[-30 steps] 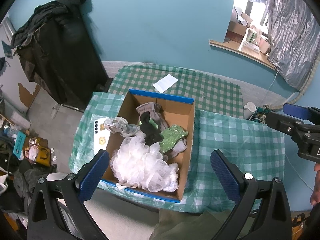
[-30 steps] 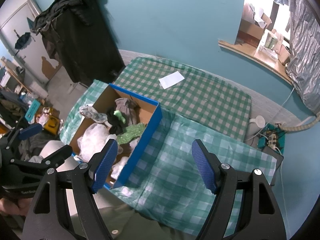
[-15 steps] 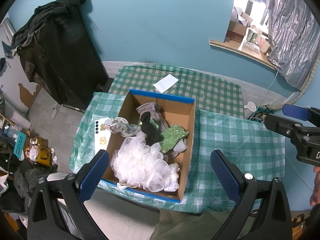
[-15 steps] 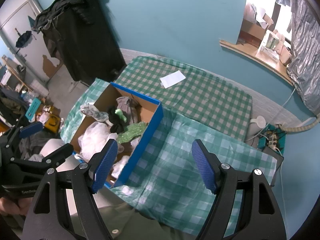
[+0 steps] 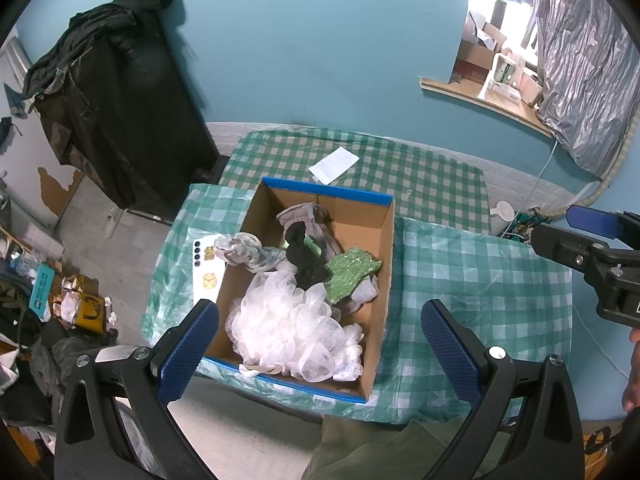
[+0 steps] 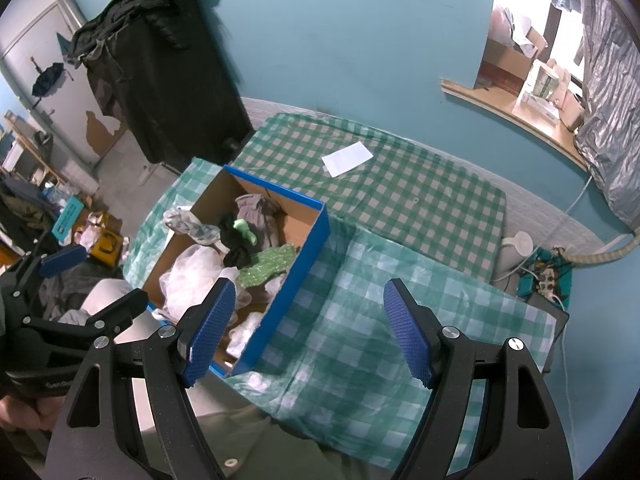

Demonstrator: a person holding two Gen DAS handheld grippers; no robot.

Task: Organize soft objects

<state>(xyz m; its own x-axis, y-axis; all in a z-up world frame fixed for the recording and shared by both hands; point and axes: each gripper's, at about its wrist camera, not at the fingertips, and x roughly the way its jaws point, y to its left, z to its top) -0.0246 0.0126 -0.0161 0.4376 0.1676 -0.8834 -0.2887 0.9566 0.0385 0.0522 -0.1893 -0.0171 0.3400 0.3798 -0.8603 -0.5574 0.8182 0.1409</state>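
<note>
A blue-edged cardboard box (image 5: pixel 382 248) (image 6: pixel 308 248) stands on the green checked table. It holds a white mesh pouf (image 5: pixel 288 324) (image 6: pixel 192 268), a green sparkly cloth (image 5: pixel 350 272) (image 6: pixel 266 266), a black sock (image 5: pixel 304 256) (image 6: pixel 236 246), a grey cloth (image 5: pixel 308 218) (image 6: pixel 254 210) and a pale patterned cloth (image 5: pixel 244 250) draped over the left wall. My left gripper (image 5: pixel 318 348) is open and empty, high above the box's near end. My right gripper (image 6: pixel 308 332) is open and empty, above the box's right wall and the tablecloth.
A white paper (image 5: pixel 334 165) (image 6: pixel 347 159) lies on the far table half. A white phone case (image 5: pixel 206 268) lies left of the box. A dark coat rack (image 5: pixel 116 112) stands at the back left. Floor clutter (image 5: pixel 72 304) lies left; a power strip (image 6: pixel 546 276) lies right.
Nearly nothing has changed. Both grippers stay open and hover in place; the right wrist view has shifted very slightly.
</note>
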